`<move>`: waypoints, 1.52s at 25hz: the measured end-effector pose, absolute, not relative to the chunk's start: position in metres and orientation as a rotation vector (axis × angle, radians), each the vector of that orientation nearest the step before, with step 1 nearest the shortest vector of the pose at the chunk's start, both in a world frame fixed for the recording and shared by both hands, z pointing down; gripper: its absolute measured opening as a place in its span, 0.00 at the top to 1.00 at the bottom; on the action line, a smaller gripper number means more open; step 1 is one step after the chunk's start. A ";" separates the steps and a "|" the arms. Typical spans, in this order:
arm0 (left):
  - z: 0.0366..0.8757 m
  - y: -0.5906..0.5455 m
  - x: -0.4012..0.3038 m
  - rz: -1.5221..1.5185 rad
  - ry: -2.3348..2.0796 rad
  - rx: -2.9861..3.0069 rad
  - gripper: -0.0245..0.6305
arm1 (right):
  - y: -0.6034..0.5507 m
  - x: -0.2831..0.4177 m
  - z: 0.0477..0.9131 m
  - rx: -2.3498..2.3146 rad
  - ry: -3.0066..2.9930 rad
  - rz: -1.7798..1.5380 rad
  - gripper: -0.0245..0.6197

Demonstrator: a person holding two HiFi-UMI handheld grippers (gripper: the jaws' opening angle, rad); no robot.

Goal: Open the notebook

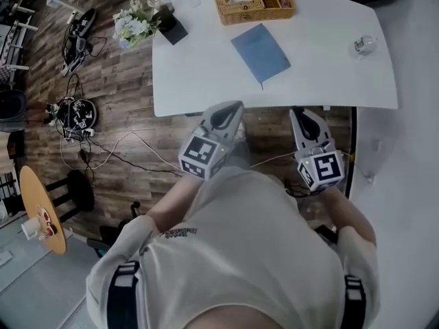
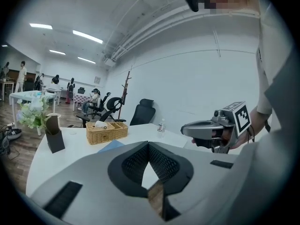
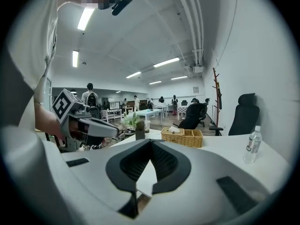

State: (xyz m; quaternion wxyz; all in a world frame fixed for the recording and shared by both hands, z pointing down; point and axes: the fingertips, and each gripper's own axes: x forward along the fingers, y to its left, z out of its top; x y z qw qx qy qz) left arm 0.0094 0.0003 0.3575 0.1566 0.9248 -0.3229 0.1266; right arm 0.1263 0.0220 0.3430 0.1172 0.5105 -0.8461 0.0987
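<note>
The blue notebook [image 1: 259, 52] lies closed on the white table [image 1: 199, 81], near a wicker basket [image 1: 254, 6]; the floor [image 1: 130, 136] is wooden. The left gripper [image 1: 230, 110] and right gripper [image 1: 300, 115] have jaws together, empty, before the table edge

Head camera looked steeply down over the person's shoulders at the white table [image 1: 329, 67], standing back from it. The cameras on the left gripper [image 1: 230, 112] and right gripper [image 1: 302, 115] faced forward, low, near the table's edge. Both shared the wicker basket [image 2: 106, 132].
</note>
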 end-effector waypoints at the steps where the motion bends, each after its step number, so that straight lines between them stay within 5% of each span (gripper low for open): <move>1: 0.357 -0.010 0.011 0.356 -0.909 2.656 0.96 | 0.012 0.125 0.343 1.502 -2.467 0.295 0.96; 30: 0.390 -0.113 0.068 0.437 -0.867 2.557 0.96 | -0.104 0.164 0.389 1.414 -2.399 0.507 0.96; 38: 0.460 -0.137 0.101 0.579 -0.798 2.440 0.96 | -0.141 0.190 0.459 1.402 -2.262 0.685 0.79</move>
